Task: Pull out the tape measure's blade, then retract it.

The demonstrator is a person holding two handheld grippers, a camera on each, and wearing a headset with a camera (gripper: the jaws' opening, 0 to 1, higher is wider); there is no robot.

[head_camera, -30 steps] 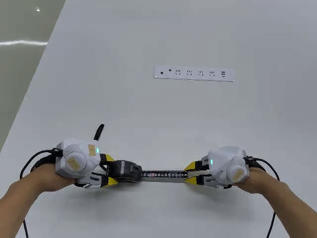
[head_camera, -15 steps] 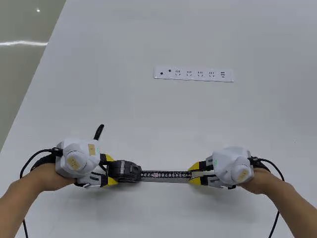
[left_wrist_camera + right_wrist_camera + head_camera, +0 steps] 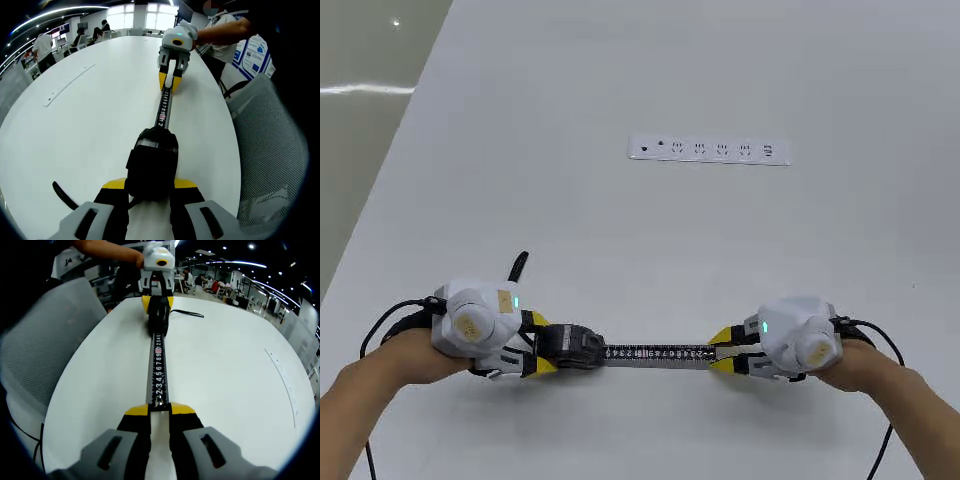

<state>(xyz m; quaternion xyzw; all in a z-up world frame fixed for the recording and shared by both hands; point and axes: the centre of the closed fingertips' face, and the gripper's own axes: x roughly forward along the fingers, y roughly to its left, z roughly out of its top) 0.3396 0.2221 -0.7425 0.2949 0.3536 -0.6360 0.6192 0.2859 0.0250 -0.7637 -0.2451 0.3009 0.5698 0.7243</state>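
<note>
Extension step likely: left gripper [image 3: 546, 345] closed on black plastic tape-measure case [image 3: 575, 346], right gripper [image 3: 722, 351] pinching tip of dark numbered steel blade [image 3: 658, 352]. Next: draw further or ease back, grip steady.

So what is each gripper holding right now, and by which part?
The left gripper clamps the tape measure's black case by its sides; the right gripper pinches the blade at its free end.

An office: long white table [image 3: 95, 105], mesh chair [image 3: 270, 150], people [image 3: 42, 50] beyond.
</note>
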